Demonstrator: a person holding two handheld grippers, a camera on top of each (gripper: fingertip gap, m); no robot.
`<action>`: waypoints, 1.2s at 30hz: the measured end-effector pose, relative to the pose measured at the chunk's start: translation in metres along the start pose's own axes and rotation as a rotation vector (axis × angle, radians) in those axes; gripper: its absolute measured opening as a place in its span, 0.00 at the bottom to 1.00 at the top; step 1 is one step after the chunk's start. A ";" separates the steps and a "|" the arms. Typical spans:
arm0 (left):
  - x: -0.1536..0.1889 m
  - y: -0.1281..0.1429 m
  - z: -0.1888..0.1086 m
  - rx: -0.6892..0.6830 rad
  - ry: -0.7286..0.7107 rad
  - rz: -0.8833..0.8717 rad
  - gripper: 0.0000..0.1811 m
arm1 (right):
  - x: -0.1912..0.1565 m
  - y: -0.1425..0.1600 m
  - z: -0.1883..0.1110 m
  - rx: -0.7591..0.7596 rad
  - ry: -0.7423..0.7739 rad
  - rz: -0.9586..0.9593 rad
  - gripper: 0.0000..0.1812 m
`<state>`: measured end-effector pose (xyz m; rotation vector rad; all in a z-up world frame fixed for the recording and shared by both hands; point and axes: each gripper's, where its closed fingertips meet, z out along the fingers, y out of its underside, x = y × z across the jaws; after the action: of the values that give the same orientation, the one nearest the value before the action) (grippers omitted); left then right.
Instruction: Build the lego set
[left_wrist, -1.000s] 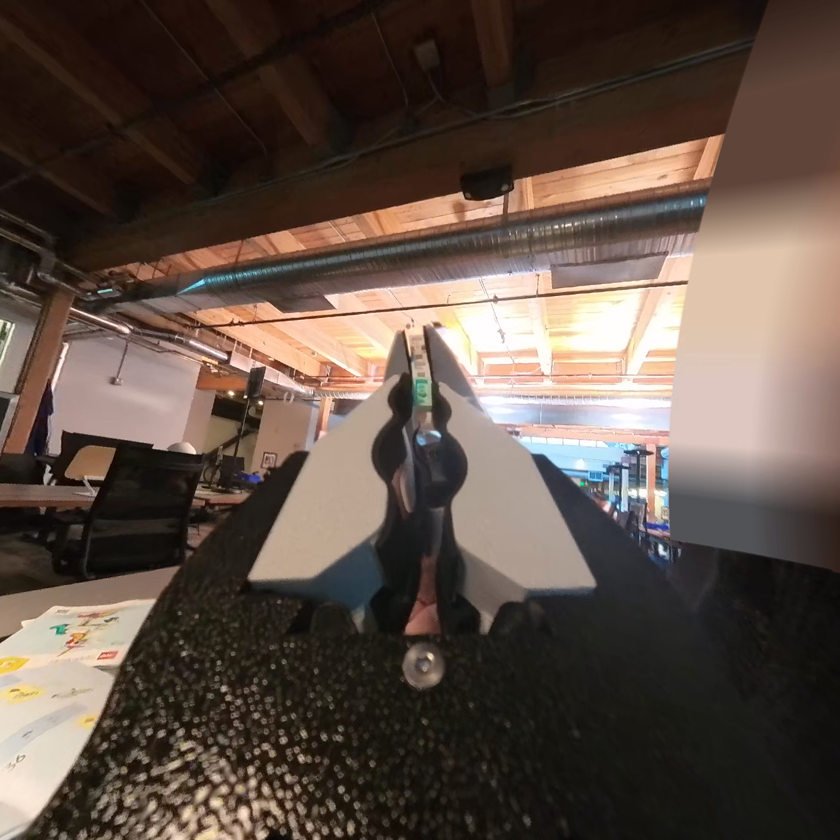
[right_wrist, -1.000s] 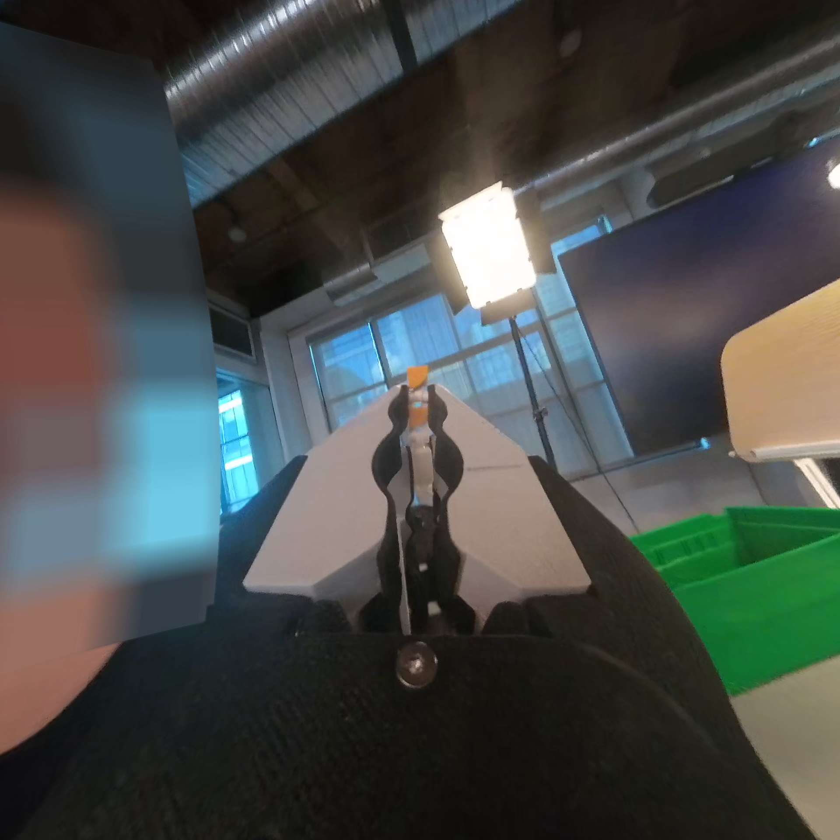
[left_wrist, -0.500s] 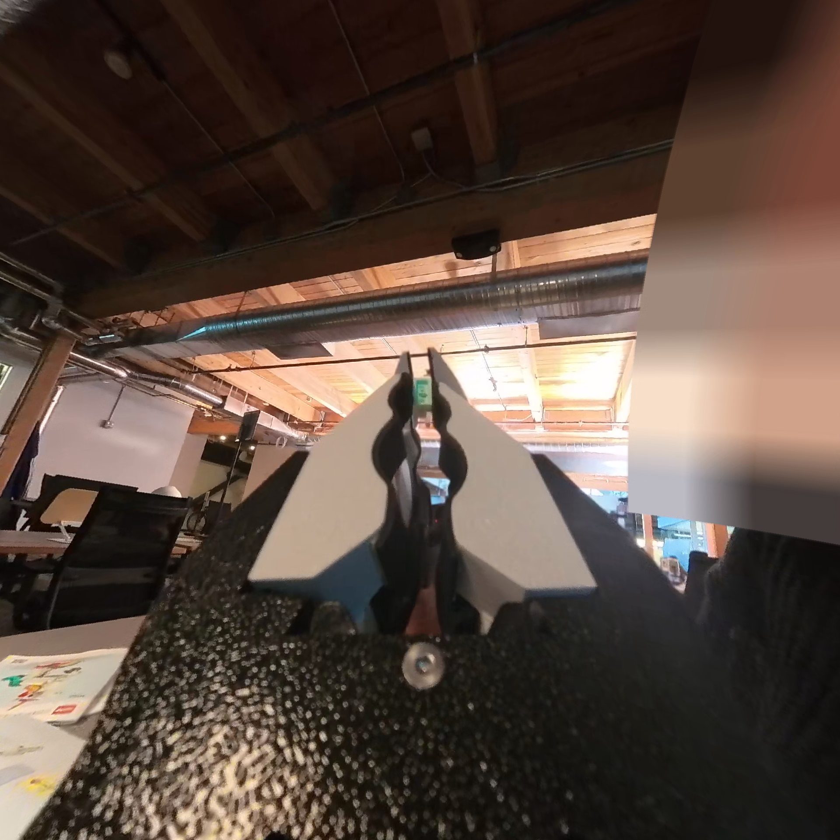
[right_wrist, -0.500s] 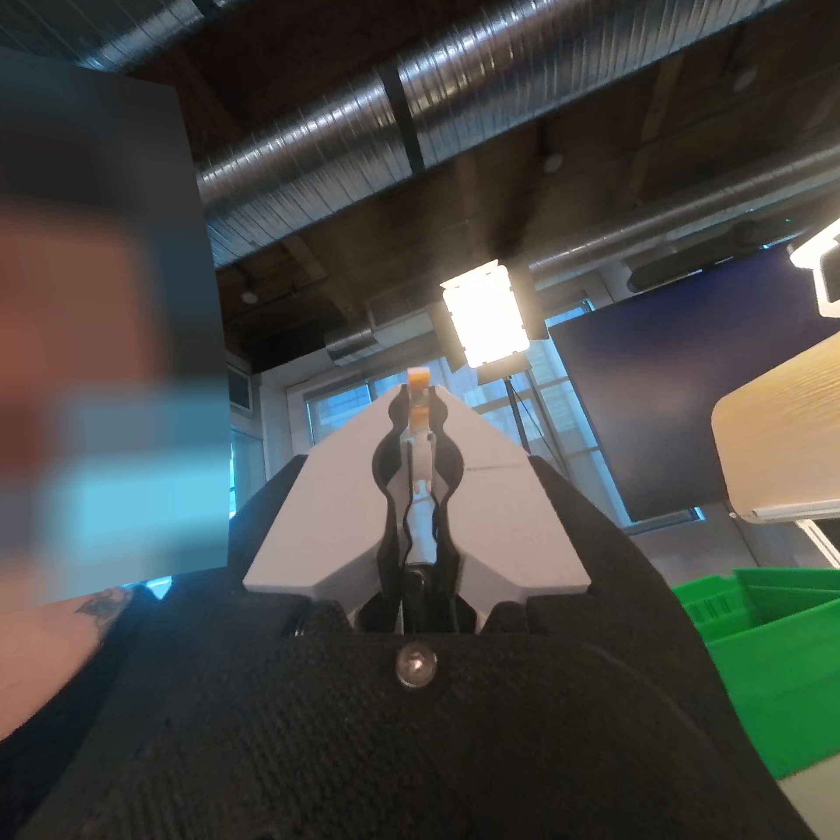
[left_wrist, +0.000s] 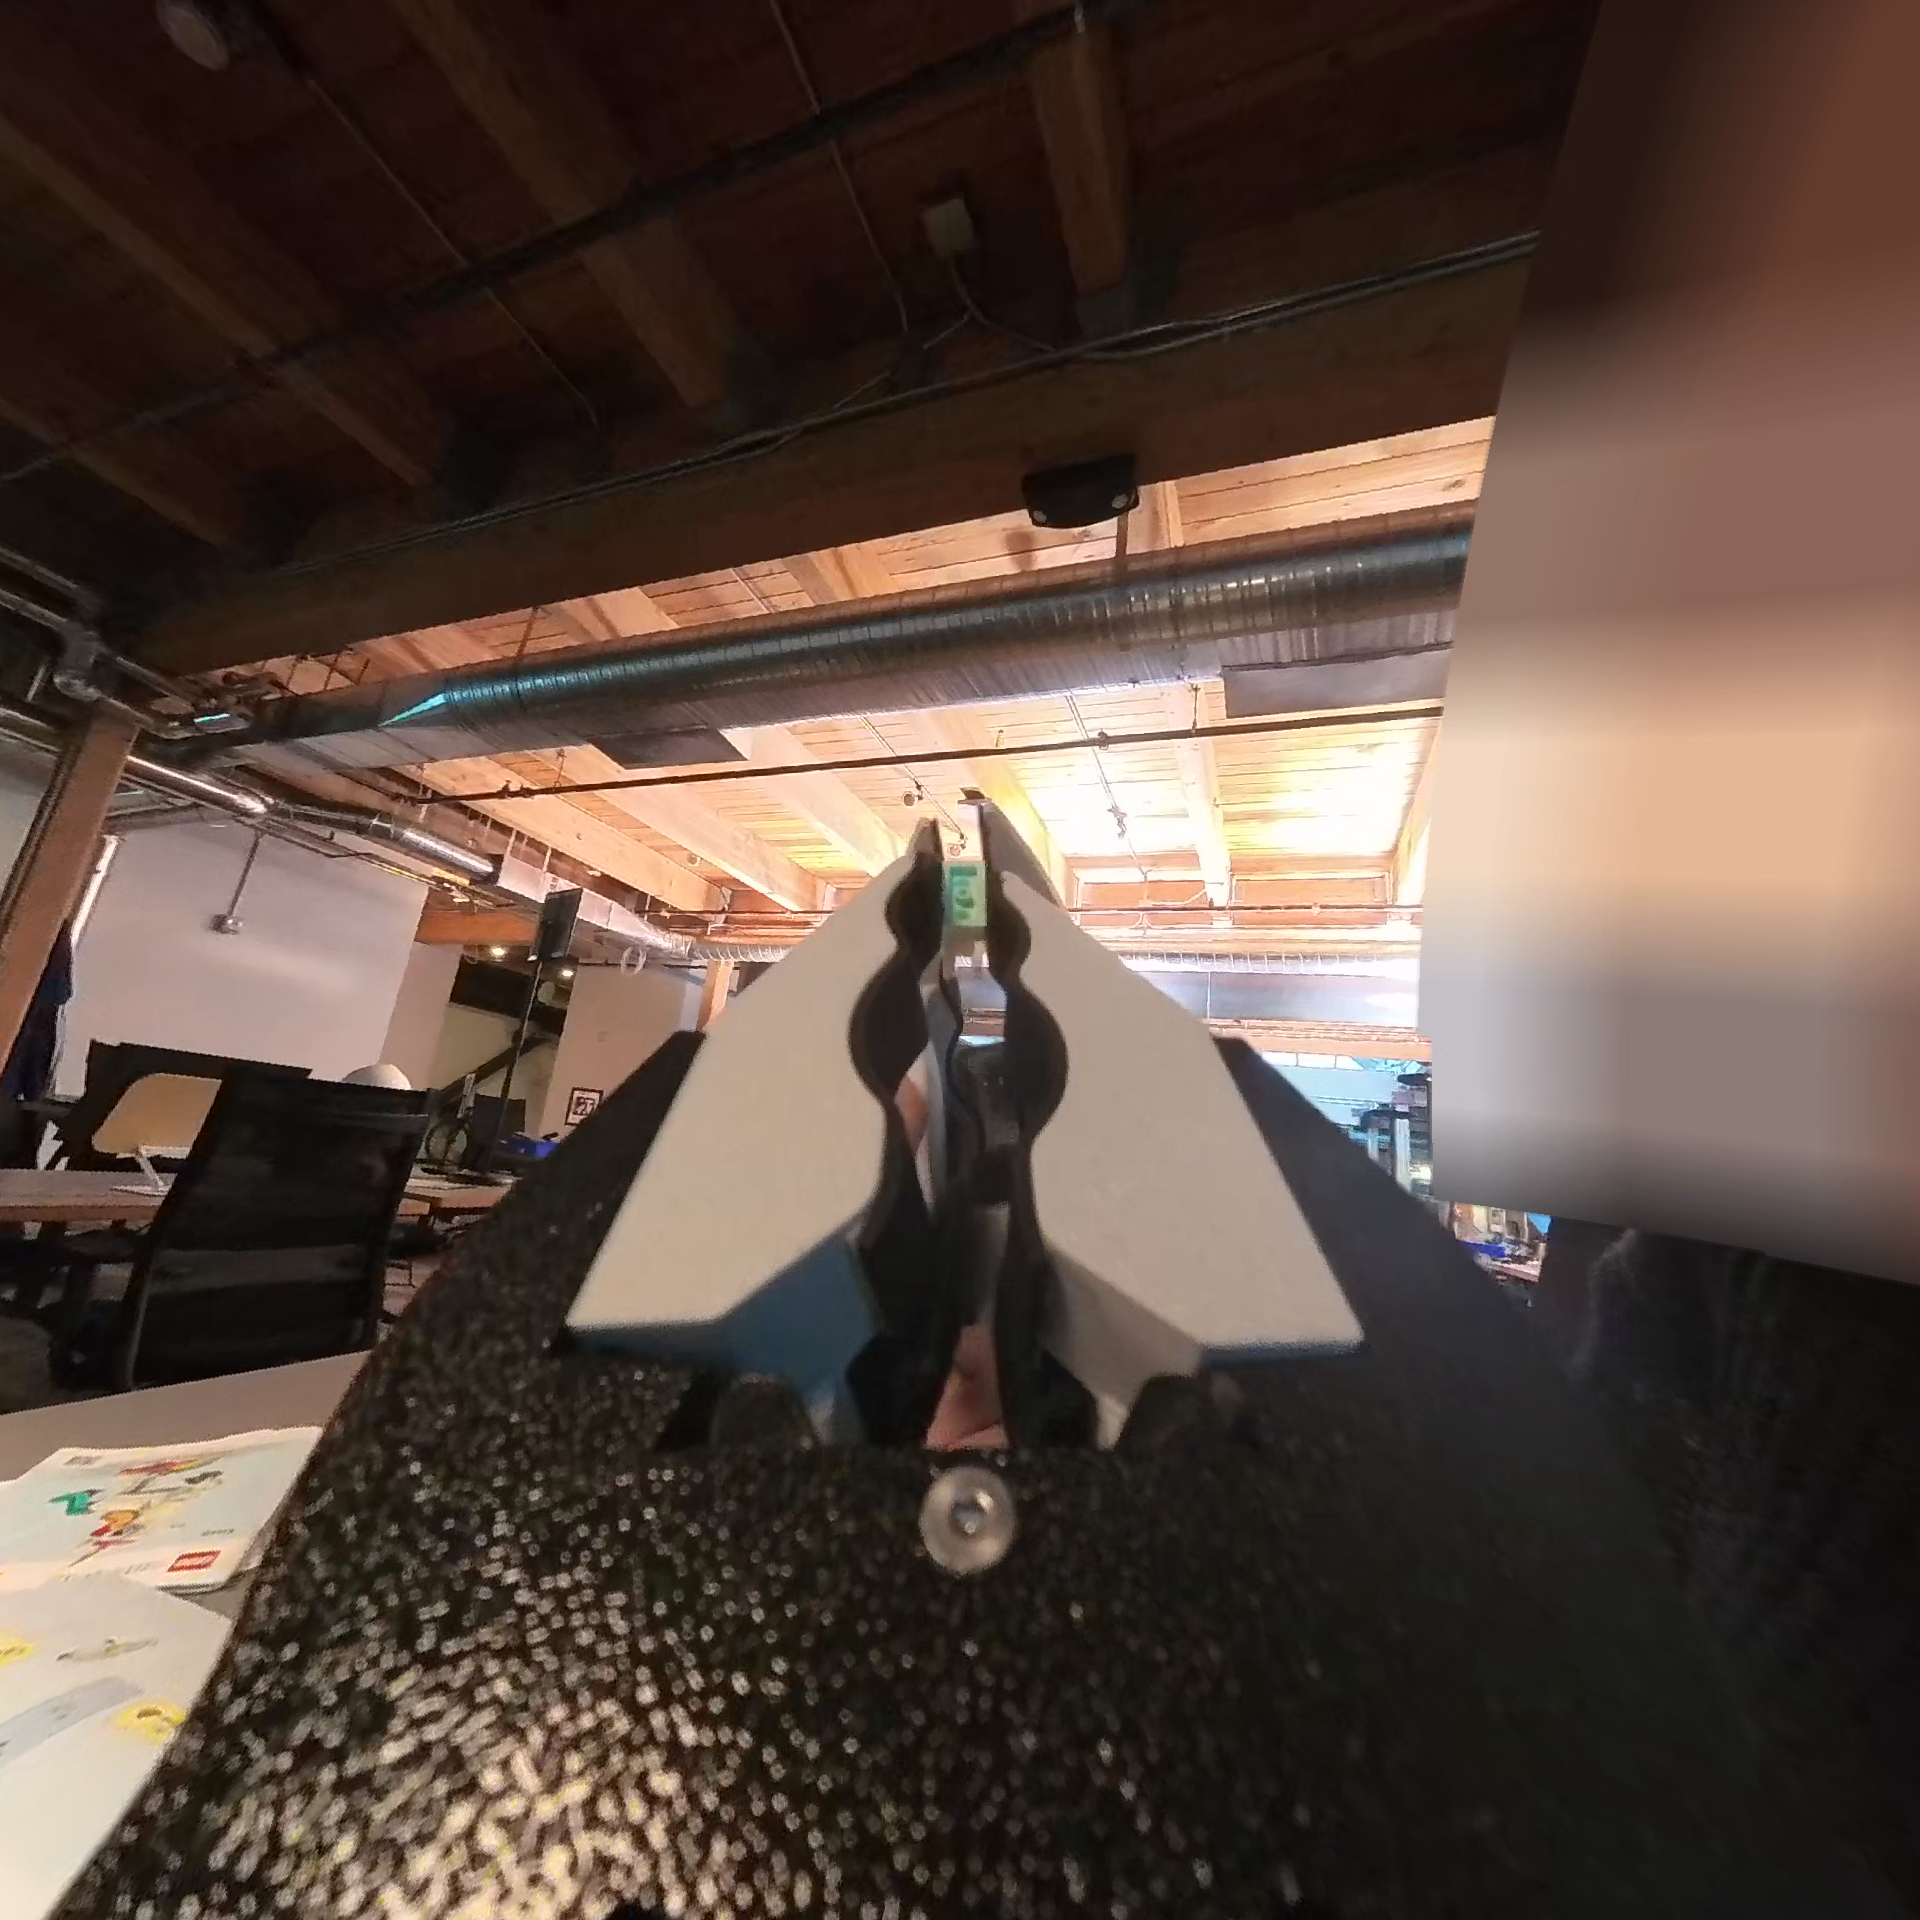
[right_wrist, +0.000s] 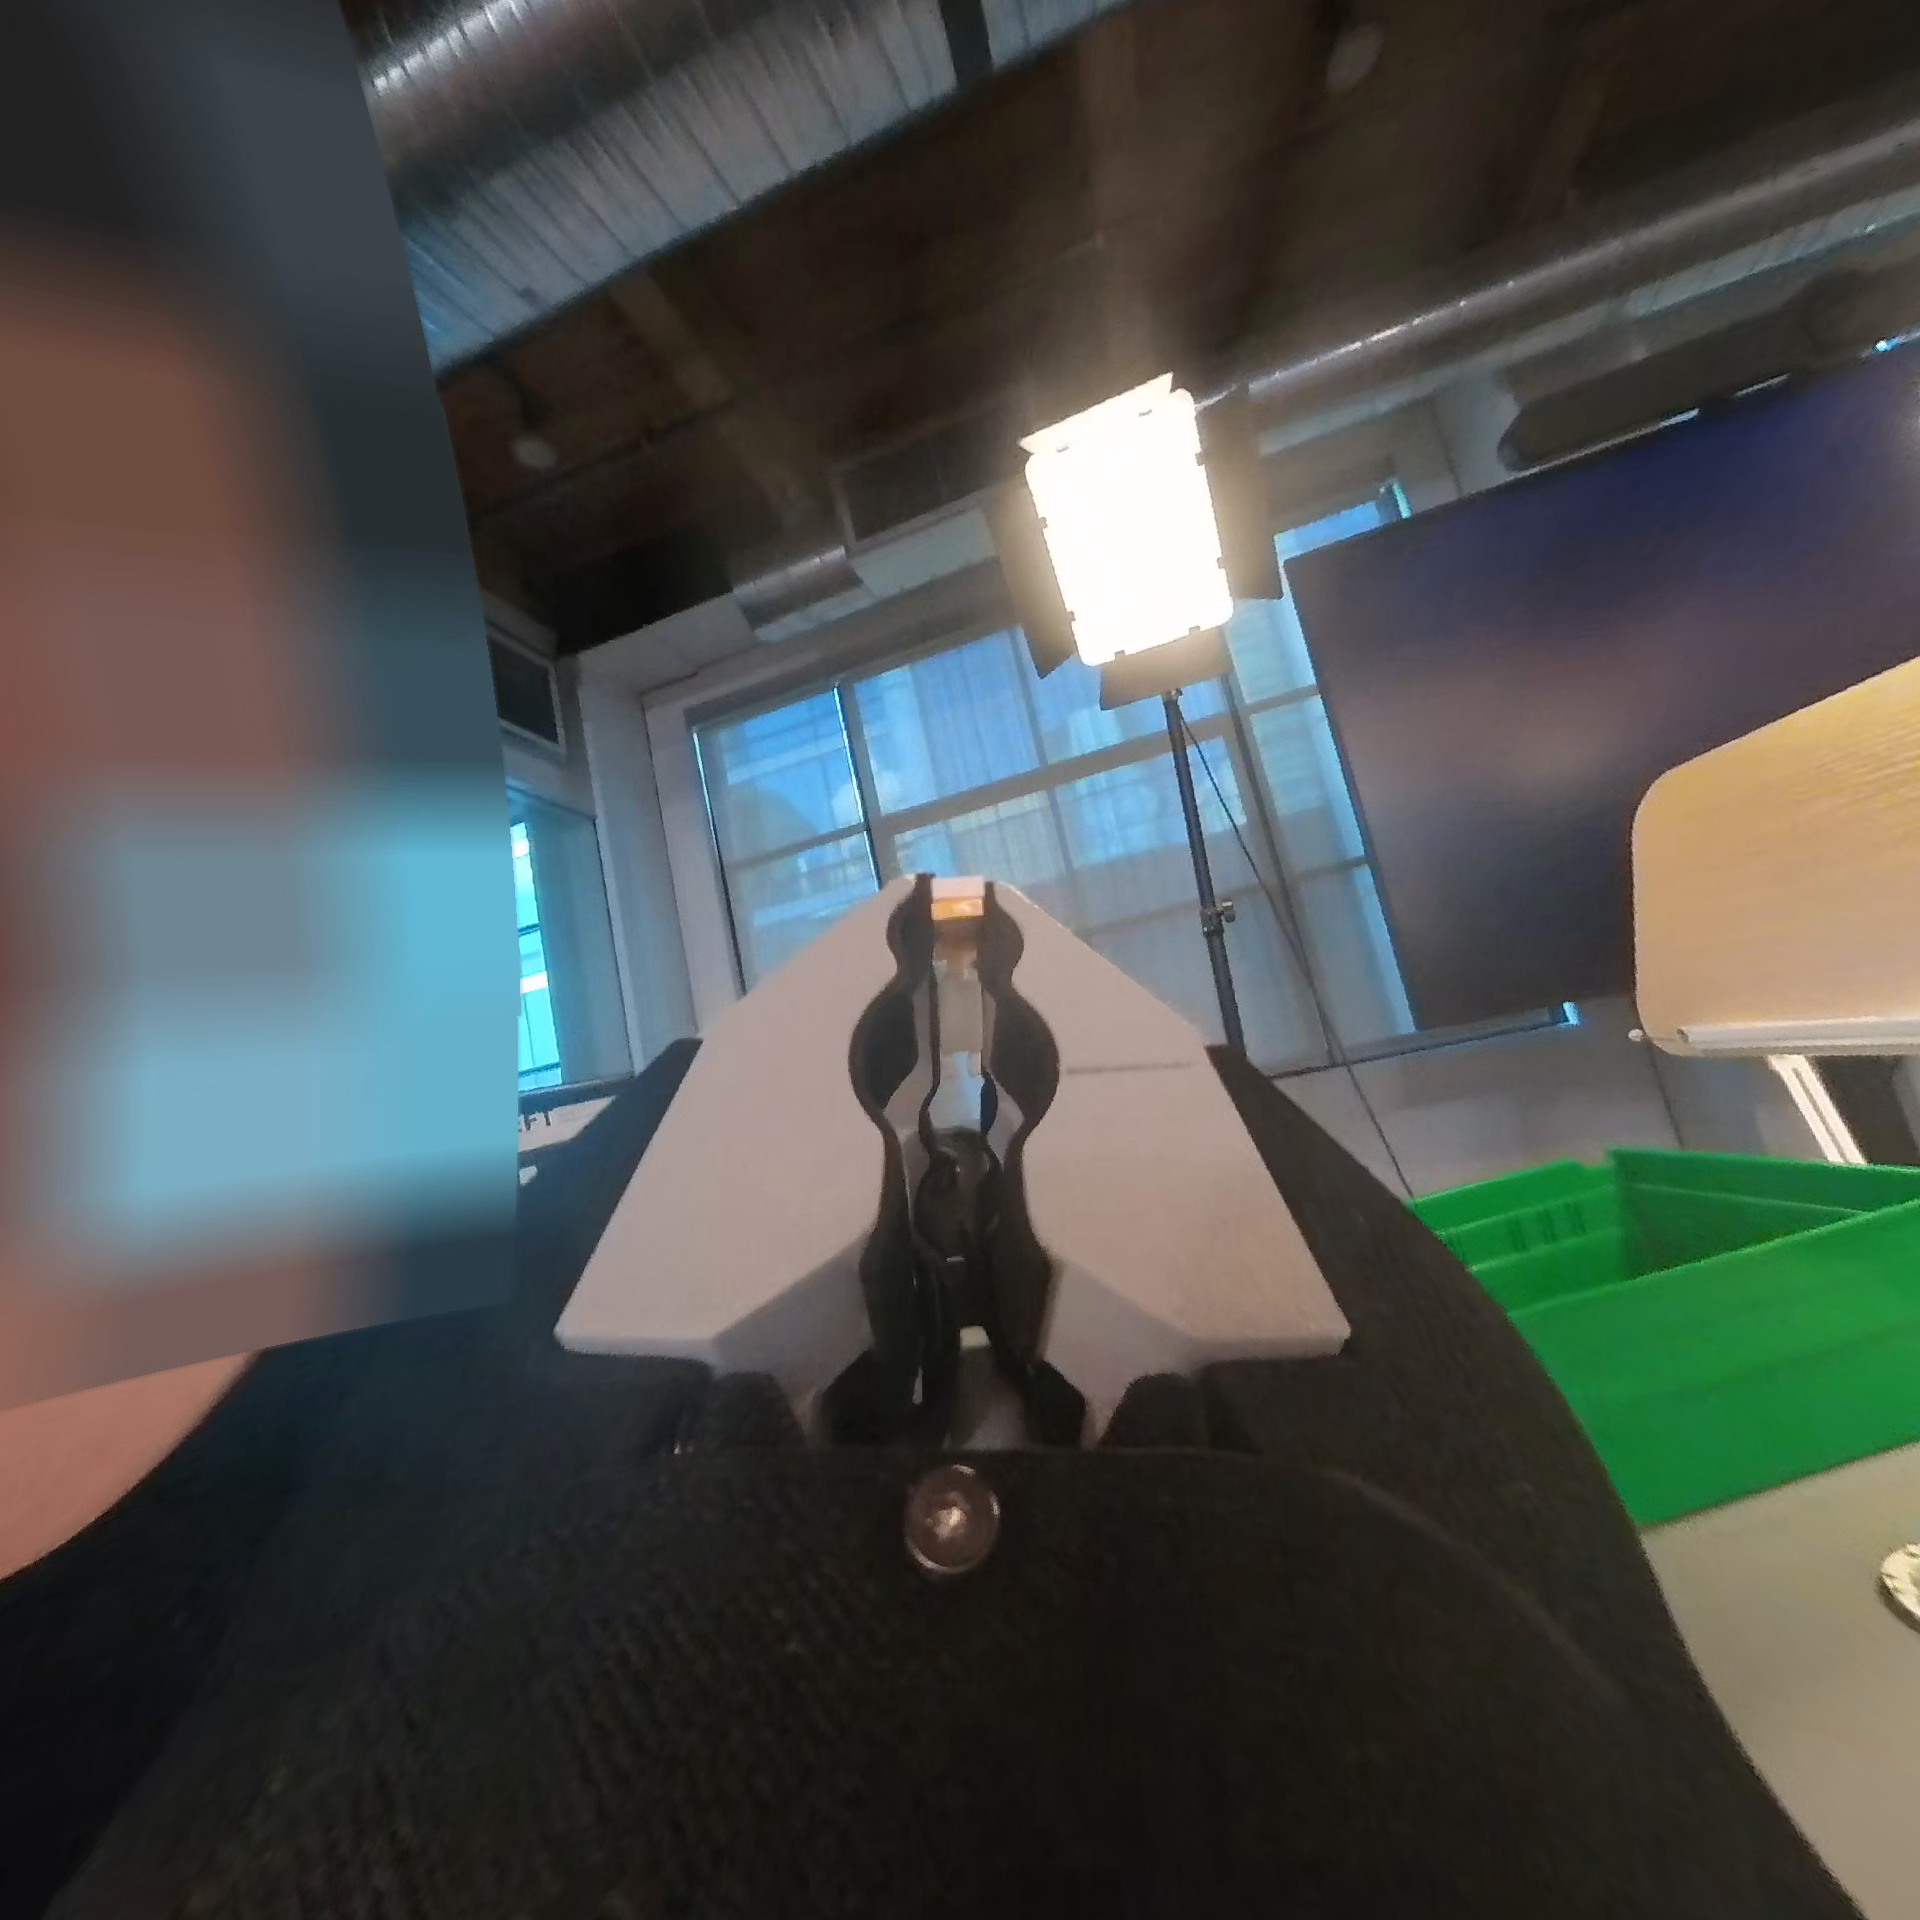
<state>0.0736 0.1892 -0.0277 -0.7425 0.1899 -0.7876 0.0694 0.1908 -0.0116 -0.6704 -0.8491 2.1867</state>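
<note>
Starting at the left of the left wrist view, we see printed paper instruction sheets with coloured diagrams (left_wrist: 114, 1527) lying on the grey table (left_wrist: 187, 1397), so we take it we are working from the booklet. Moving right, our left gripper (left_wrist: 961, 831) points up toward the wooden ceiling, well clear of the table. Its grey jaws are nearly closed, pinching a small green lego piece (left_wrist: 963, 896) close to their tips; a pale part seems to hang just below the green one, too small for us to identify.

In the right wrist view, our right gripper (right_wrist: 958, 883) is likewise tilted upward, toward a bright studio light panel on a stand (right_wrist: 1127, 540). Its jaws are narrowly parted around a small orange and white lego piece (right_wrist: 956, 902), gripped at the very tips, with a whitish stem running down between the fingers. Further right, green plastic bins (right_wrist: 1704, 1299) sit on the table.

As for progress, we judge that we are mid-build: each gripper holds a small piece or sub-assembly in the air, and the two are not joined in either view. The main model is not visible, so we cannot tell how much is already built. What remains, at the least, is bringing these two pieces together or to the model.
</note>
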 end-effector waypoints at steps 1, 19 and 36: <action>0.000 0.000 0.000 -0.003 0.003 0.001 0.03 | -0.001 0.000 0.000 -0.010 -0.002 0.004 0.03; 0.000 0.008 -0.001 -0.071 0.022 -0.004 0.03 | -0.001 0.003 -0.006 -0.131 0.006 -0.001 0.03; -0.025 0.040 -0.015 -0.445 -0.002 0.097 0.03 | 0.028 0.024 -0.032 -0.477 0.098 -0.006 0.03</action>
<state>0.0725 0.2174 -0.0685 -1.1451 0.4043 -0.6580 0.0627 0.2103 -0.0556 -0.9899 -1.3332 1.9364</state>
